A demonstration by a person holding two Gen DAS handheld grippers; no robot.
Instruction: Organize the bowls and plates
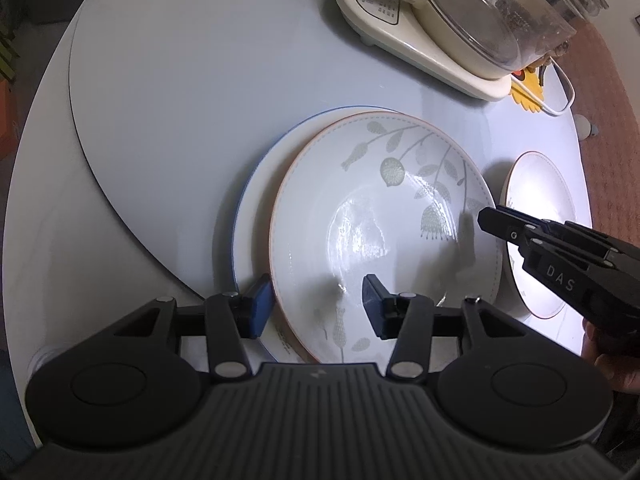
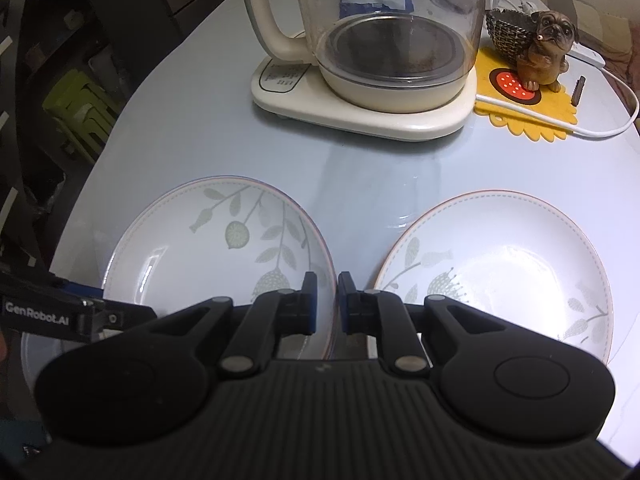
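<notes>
A leaf-patterned plate (image 1: 384, 216) with an orange rim lies on top of a larger blue-rimmed plate (image 1: 256, 200). My left gripper (image 1: 316, 304) is open, its fingers astride the patterned plate's near rim without pressing it. My right gripper (image 2: 327, 300) stands nearly shut, its pads on either side of that plate's right rim (image 2: 224, 248); it also shows in the left wrist view (image 1: 492, 220). A second patterned plate (image 2: 504, 264) lies on the table to the right, also visible in the left wrist view (image 1: 536, 200).
A cream kettle base with a glass jug (image 2: 384, 40) stands at the back of the round pale-blue table (image 1: 180, 100). A yellow mat (image 2: 528, 96) holds a dog figurine (image 2: 544, 48), with a white cable (image 2: 600, 128) beside it.
</notes>
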